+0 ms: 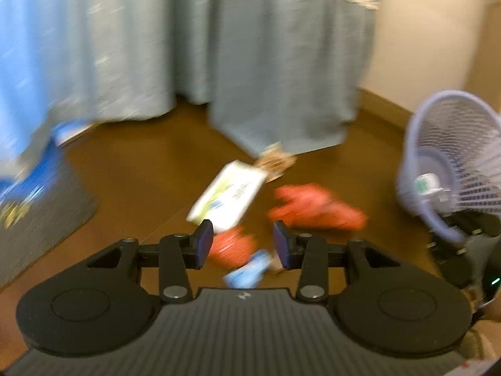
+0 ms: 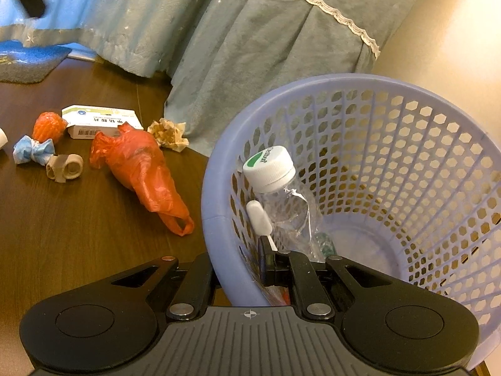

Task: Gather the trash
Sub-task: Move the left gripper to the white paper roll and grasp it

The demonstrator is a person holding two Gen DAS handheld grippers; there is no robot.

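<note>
Basket (image 2: pixel 360 84) with bottle (image 2: pixel 281 194) inside

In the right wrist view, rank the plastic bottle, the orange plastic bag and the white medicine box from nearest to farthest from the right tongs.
1. Plastic bottle, inside the basket the tongs grip.
2. Orange plastic bag, on the floor to the left.
3. White medicine box, beyond the bag.

Left tool (image 1: pixel 243 244) angled downward, fingers parted with nothing gripped, right tool (image 2: pixel 239 258) pinched closed, tilted down
</note>
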